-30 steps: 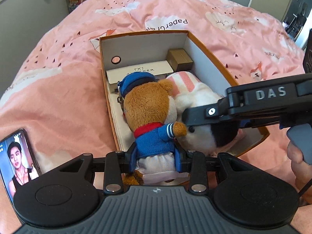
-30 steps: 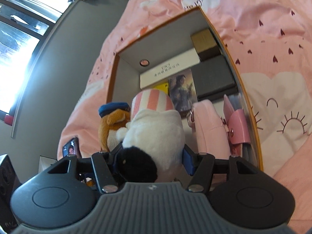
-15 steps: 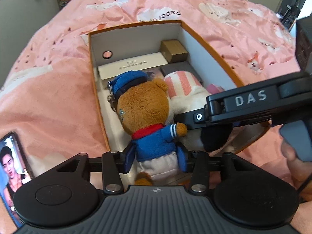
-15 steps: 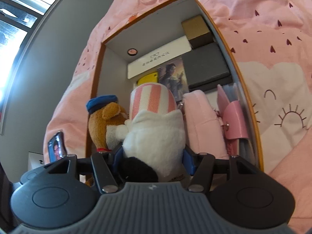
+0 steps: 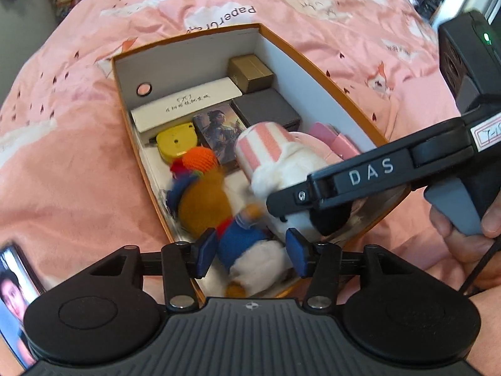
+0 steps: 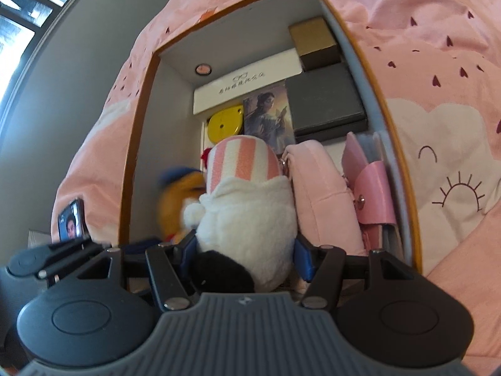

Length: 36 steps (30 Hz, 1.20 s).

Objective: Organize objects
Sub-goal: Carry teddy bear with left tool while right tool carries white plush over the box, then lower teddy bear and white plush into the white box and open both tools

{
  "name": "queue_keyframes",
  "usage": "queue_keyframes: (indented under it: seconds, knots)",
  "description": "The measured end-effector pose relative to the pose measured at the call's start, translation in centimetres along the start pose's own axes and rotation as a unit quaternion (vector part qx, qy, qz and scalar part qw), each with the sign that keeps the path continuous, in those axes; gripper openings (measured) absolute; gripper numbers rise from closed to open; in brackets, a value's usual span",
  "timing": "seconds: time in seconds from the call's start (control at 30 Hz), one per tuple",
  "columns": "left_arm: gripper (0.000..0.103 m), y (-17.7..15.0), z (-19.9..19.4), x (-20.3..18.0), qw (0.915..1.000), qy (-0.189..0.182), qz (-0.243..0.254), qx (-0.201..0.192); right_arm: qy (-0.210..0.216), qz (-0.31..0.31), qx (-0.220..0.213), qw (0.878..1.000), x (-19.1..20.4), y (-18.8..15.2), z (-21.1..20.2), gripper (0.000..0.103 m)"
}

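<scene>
The brown bear plush (image 5: 205, 203) in its blue jacket lay inside the orange-rimmed box (image 5: 316, 62), at the near left, blurred and tilted over toward the left wall. The left gripper (image 5: 249, 252) straddled the bear's lower body; its jaws had just been opening, and the blue pads (image 5: 205, 252) stood clear of the jacket on both sides, so the bear was between them but not pressed.

Just right of the bear, touching it, stood the white plush (image 6: 247, 219) with a pink-striped cap. The right gripper (image 6: 245, 253) was closed on its lower body, pads against the fur on either side, and its black finger crossed in front of the plush in the left wrist view.

To the right of the white plush a pink pouch (image 6: 322, 200) and a pink snap wallet (image 6: 372, 194) filled the gap up to the right wall, leaving no free floor there. Farther in lay a yellow round case (image 5: 177, 141), a picture card (image 5: 219, 131), a dark grey box (image 5: 266, 109), a long white box (image 5: 184, 103) and a gold box (image 5: 252, 69) against the far wall. A narrow strip of bare floor showed along the left wall beside the bear.

The box sat on a pink bed cover (image 5: 62, 163), which spread open on every side. A phone (image 5: 12, 297) lay on the bed at the near left, well apart from the box.
</scene>
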<state>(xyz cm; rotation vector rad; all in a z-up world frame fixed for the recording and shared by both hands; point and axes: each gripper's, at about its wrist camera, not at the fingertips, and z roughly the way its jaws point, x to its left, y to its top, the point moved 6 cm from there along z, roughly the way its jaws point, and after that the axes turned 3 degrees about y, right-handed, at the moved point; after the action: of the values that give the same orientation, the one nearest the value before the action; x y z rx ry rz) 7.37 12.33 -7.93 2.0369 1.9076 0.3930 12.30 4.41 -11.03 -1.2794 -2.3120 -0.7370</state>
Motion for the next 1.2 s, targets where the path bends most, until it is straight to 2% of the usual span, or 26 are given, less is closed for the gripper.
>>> queue_keyframes:
  seconds: [0.2, 0.27, 0.37, 0.5, 0.6, 0.67, 0.73, 0.8, 0.87, 0.93, 0.97, 1.03, 1.13, 1.2]
  knots:
    - [0.059, 0.9, 0.0, -0.2, 0.9972, 0.039, 0.064, -0.005, 0.002, -0.004, 0.020, 1.000, 0.1, 0.2, 0.4, 0.063]
    - [0.051, 1.0, 0.2, -0.5, 0.9945, 0.039, 0.098, -0.004, 0.012, 0.002, 0.028, 1.000, 0.1, 0.5, 0.3, 0.063]
    - [0.051, 0.8, 0.6, -1.5, 0.9875, 0.026, 0.155, -0.002, 0.030, 0.013, 0.035, 0.999, -0.2, 0.9, 0.1, 0.063]
    - [0.051, 1.0, 1.7, -2.6, 0.9759, 0.025, 0.217, -0.003, 0.023, 0.018, 0.027, 0.999, -1.0, 1.4, -0.5, 0.063]
    - [0.044, 1.0, 3.0, -3.5, 0.9650, 0.020, 0.261, 0.014, 0.037, 0.030, 0.030, 0.998, -1.3, 1.4, -0.6, 0.063]
    - [0.032, 1.1, 3.4, -3.8, 0.9627, 0.000, 0.270, 0.022, 0.037, 0.029, 0.028, 0.999, -1.3, 1.4, -0.6, 0.063]
    - [0.028, 1.1, 3.8, -3.8, 0.9623, -0.018, 0.269, 0.033, 0.040, 0.030, 0.028, 0.998, -1.4, 1.6, -0.6, 0.063]
    - [0.028, 1.2, 4.4, -3.4, 0.9659, -0.040, 0.250, 0.052, 0.045, 0.035, 0.029, 0.998, -1.5, 1.7, -0.5, 0.063]
    - [0.034, 1.4, 5.1, -2.6, 0.9707, -0.057, 0.220, 0.079, 0.048, 0.038, 0.032, 0.998, -1.6, 1.8, -0.3, 0.063]
    - [0.034, 1.4, 5.6, -2.0, 0.9736, -0.068, 0.191, 0.106, 0.057, 0.044, 0.036, 0.997, -1.7, 1.7, -0.2, 0.063]
    - [0.028, 1.4, 5.7, -1.7, 0.9743, -0.066, 0.185, 0.111, 0.064, 0.049, 0.039, 0.996, -1.7, 1.7, -0.2, 0.063]
    - [0.022, 1.2, 5.8, -1.2, 0.9736, -0.037, 0.190, 0.120, 0.084, 0.063, 0.046, 0.993, -1.5, 1.7, -0.3, 0.063]
    - [0.021, 1.1, 5.8, -1.0, 0.9735, -0.032, 0.188, 0.127, 0.101, 0.060, 0.057, 0.991, -0.7, 1.6, -0.2, 0.063]
    - [0.021, 1.0, 5.7, -1.1, 0.9725, -0.019, 0.194, 0.127, 0.092, 0.048, 0.068, 0.992, -0.2, 1.4, 0.2, 0.064]
